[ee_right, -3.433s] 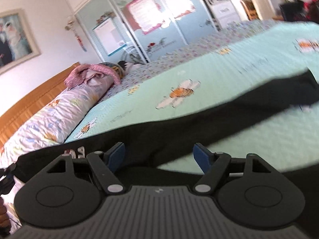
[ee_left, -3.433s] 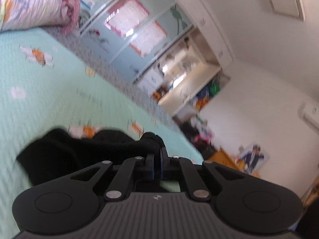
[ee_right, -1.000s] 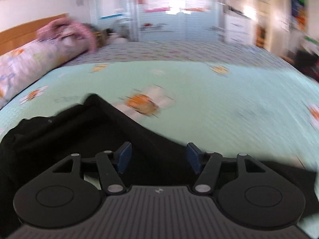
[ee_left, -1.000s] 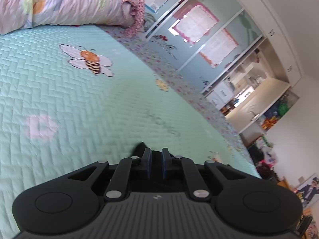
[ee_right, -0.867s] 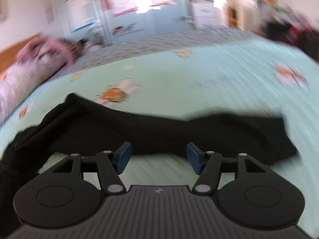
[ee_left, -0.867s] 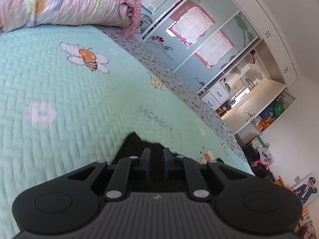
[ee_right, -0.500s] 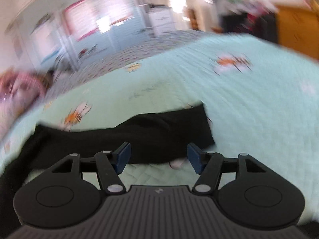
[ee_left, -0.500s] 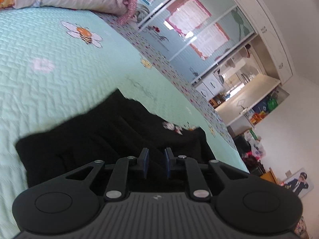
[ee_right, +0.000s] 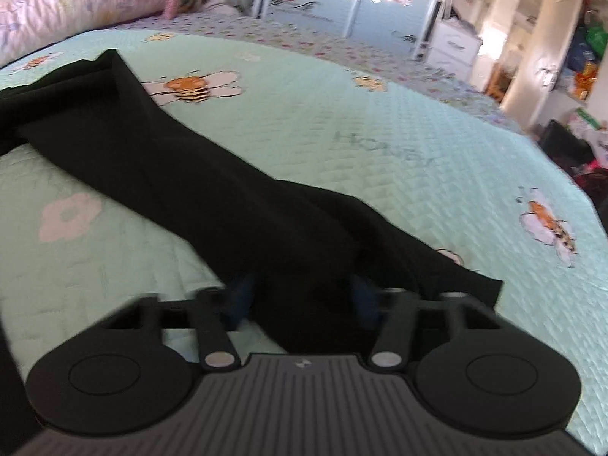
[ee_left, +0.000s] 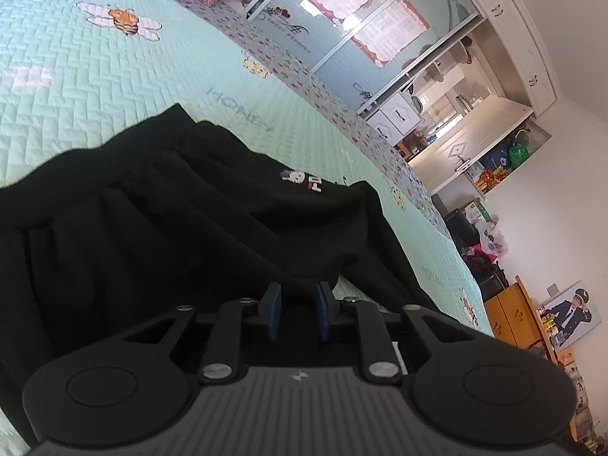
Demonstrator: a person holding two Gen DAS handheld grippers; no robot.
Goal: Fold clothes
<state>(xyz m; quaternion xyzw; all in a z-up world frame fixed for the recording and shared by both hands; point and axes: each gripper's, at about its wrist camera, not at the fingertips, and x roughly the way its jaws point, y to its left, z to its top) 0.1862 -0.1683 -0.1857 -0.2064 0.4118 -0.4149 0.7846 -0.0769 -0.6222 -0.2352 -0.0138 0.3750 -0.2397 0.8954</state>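
Black trousers (ee_left: 171, 220) lie spread on the mint green quilt (ee_left: 95, 87), with a small white print (ee_left: 304, 180) near the far edge. My left gripper (ee_left: 299, 309) sits low over the near edge; its jaws are opening, and dark cloth shows in the narrow gap between the blue pads (ee_left: 273, 309). In the right wrist view one long trouser leg (ee_right: 190, 167) runs from the far left to my right gripper (ee_right: 304, 296). Its blurred fingers (ee_right: 243, 296) straddle the leg's near end and are closing, still apart from the cloth.
A rolled floral duvet (ee_right: 57, 11) with a pink cloth lies at the head of the bed. Sliding wardrobe doors (ee_left: 342, 19), white drawers (ee_right: 452, 45) and cluttered shelves stand past the bed's far side. Bare quilt (ee_right: 342, 114) surrounds the trousers.
The left gripper drew back from the trousers, so much more black cloth shows, and its pads parted slightly. The right gripper swung along the leg and sank over its end.
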